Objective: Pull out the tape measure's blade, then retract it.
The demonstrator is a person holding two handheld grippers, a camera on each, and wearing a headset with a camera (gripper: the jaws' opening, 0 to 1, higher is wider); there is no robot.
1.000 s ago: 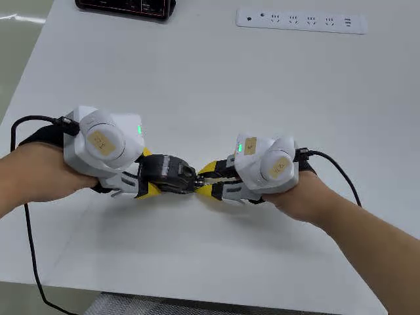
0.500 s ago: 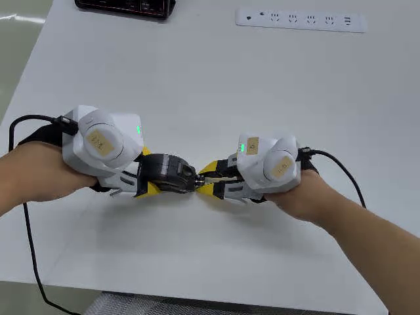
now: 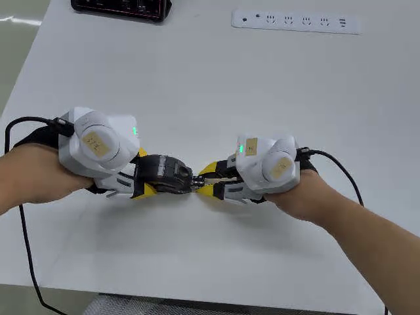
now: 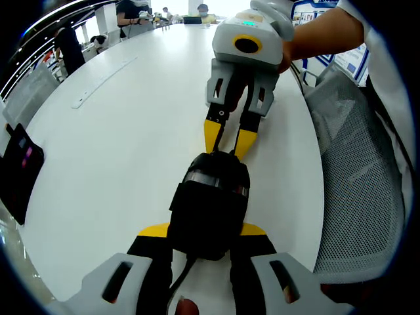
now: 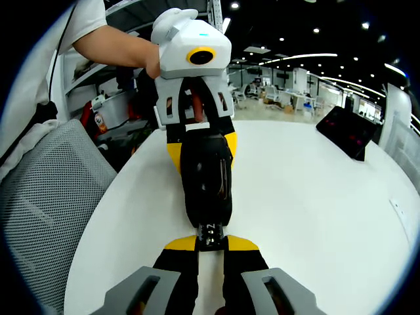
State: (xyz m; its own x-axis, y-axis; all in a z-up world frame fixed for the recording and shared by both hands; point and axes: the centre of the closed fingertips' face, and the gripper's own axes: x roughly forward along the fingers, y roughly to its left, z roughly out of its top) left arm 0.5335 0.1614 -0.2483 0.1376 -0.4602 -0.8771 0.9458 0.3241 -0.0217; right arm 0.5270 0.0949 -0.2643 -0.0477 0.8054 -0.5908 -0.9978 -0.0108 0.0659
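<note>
Near edge of the white workbench (image 3: 197, 262): left hand (image 3: 33, 174) and right hand (image 3: 302, 197) each hold a tool, with the jaws pointing at each other.

Left gripper (image 3: 146, 172) is clamped across the black tape measure (image 3: 169, 174), its yellow tips pressing the case's two flanks. The case lies on the bench near the front edge, a little left of centre, mouth facing right.

Right gripper (image 3: 207, 180) sits just right of the case. Its jaws are drawn together on the end hook (image 5: 210, 233); the right gripper view has the metal tab nipped between the tips. The hook sits tight at the case's mouth, and no blade shows between the two.

Judgement: this is the pull-out step at its very start, with the grip set and nothing drawn. The next move calls for the right gripper to travel rightward, straight along the blade's line, while the left gripper holds the case fixed. The tab gives a thin purchase, so a skewed pull could slip it. On the retraction, ease the blade back rather than letting it snap.

Farther: open bench, then a white power strip (image 3: 295, 21) far right and a dark device (image 3: 121, 6) far left.
</note>
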